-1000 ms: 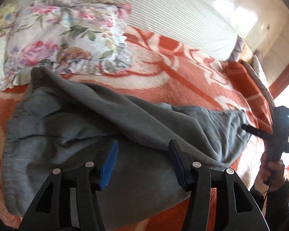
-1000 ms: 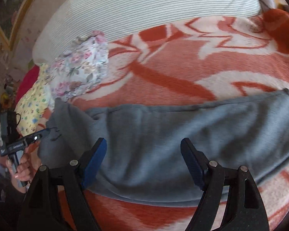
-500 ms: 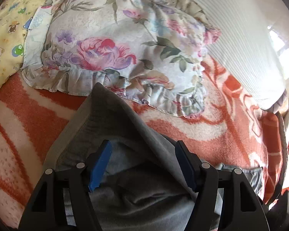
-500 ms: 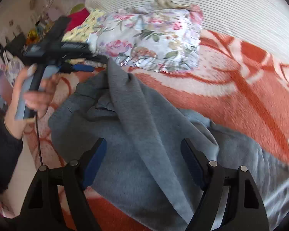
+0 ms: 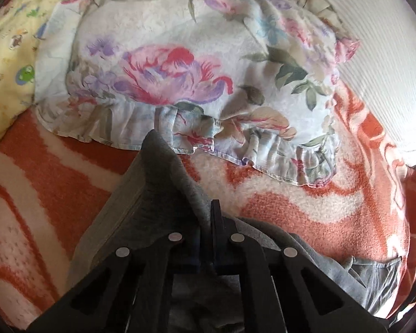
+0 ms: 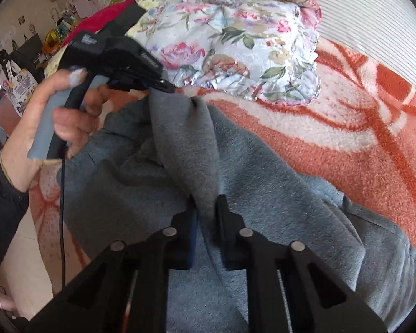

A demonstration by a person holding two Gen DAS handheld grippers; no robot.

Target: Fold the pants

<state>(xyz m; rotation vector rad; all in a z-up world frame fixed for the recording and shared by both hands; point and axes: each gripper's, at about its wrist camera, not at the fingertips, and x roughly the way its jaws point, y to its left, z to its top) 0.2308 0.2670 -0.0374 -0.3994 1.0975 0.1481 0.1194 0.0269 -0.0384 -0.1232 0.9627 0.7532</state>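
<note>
Both claws pinched shut on grey pants point(image 6: 263, 194): left claw point(image 5: 206, 219), right claw point(image 6: 206, 208). Floral pillow point(image 5: 194, 55) far, on orange blanket point(image 5: 332, 208).

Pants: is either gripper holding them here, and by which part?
Both. The left gripper pinches a raised corner of the grey pants near the floral pillow; the right gripper clamps a raised ridge of the fabric further along.

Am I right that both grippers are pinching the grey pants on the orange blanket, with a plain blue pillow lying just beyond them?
Not quite: the pillow is floral, white with pink flowers and a ruffled edge, not plain blue, as the left wrist view shows. The rest holds: the left gripper and right gripper are each shut on the grey pants on the orange blanket.
</note>
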